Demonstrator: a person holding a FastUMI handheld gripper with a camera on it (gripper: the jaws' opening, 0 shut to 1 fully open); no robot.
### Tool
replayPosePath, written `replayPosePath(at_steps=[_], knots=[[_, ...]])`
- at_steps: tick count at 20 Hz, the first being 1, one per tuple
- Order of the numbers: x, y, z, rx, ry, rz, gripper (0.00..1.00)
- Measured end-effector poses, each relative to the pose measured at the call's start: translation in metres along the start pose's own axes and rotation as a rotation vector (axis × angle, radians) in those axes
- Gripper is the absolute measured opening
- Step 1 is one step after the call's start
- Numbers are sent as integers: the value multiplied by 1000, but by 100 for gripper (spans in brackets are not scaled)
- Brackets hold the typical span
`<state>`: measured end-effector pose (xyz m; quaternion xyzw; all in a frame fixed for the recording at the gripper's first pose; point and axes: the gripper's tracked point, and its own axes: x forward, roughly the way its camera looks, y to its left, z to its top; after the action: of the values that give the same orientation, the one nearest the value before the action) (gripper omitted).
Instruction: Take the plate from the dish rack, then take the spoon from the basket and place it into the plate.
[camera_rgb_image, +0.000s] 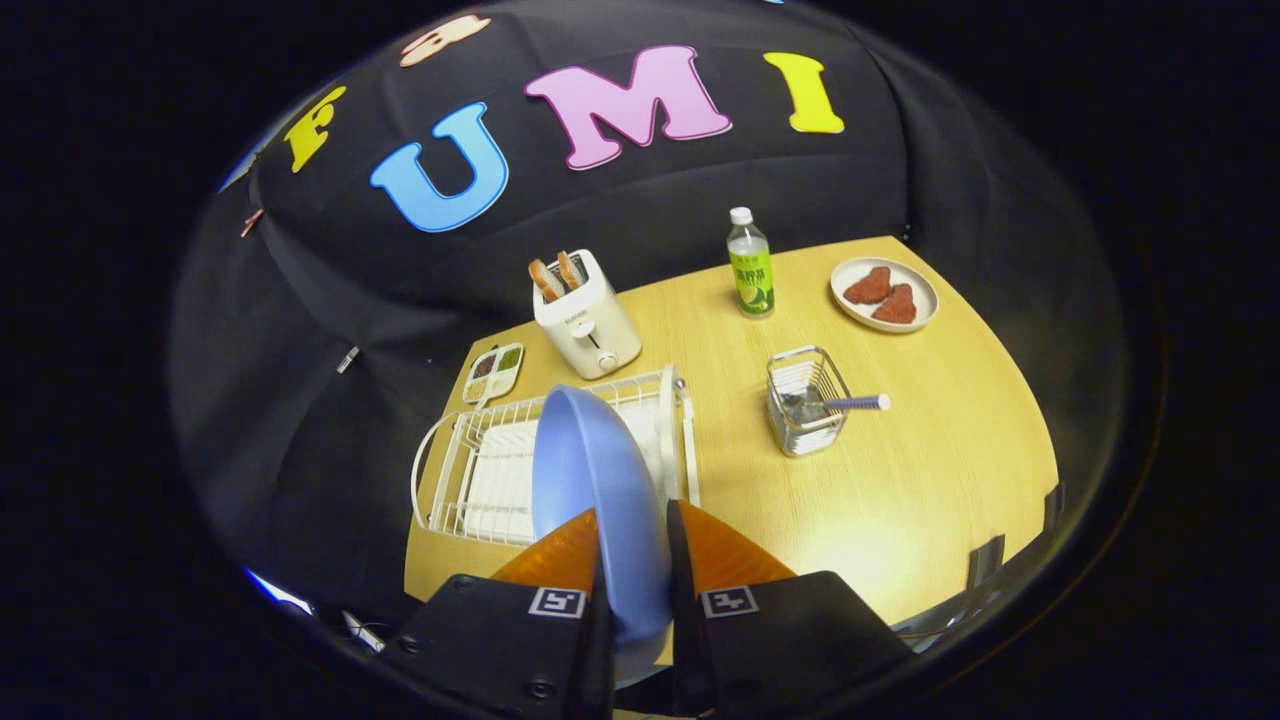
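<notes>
— Pale wood-grain table (900, 480), smooth, with black cloth draped behind it. What sits on it?

— At the near left, a white wire dish rack (470, 480) with rounded corners. A blue plate (590, 480), glossy and round, stands on edge over it, tilted, its lower rim running down between the fingers.

— So the gripper (633, 545) has it?

— Yes. One finger lies against each face of the plate, so the tool is pinching the plate's rim.

— And the spoon?

— To the right of the rack, well apart from the fingers, stands a small square basket (803, 405) of shiny metal wire. The spoon (845, 403) lies in it, its handle poking out over the right side.

— Farther back?

— A white boxy toaster (588, 320) with two toast slices standing in its slots, just beyond the rack. Left of it, a small divided tray (494, 372). A clear bottle (750, 265) with a green label and white cap stands far centre, and at the far right a pale round dish (884, 293) carries two reddish-brown pieces.
</notes>
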<state>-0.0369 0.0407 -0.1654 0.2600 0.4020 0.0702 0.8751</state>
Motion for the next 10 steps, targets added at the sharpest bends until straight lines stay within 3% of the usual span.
replayPosePath(at_steps=[5, 10], knots=[[-24, -62, -63, 41, 70, 9, 27], [-7, -106, -115, 93, 147, 10, 27]])
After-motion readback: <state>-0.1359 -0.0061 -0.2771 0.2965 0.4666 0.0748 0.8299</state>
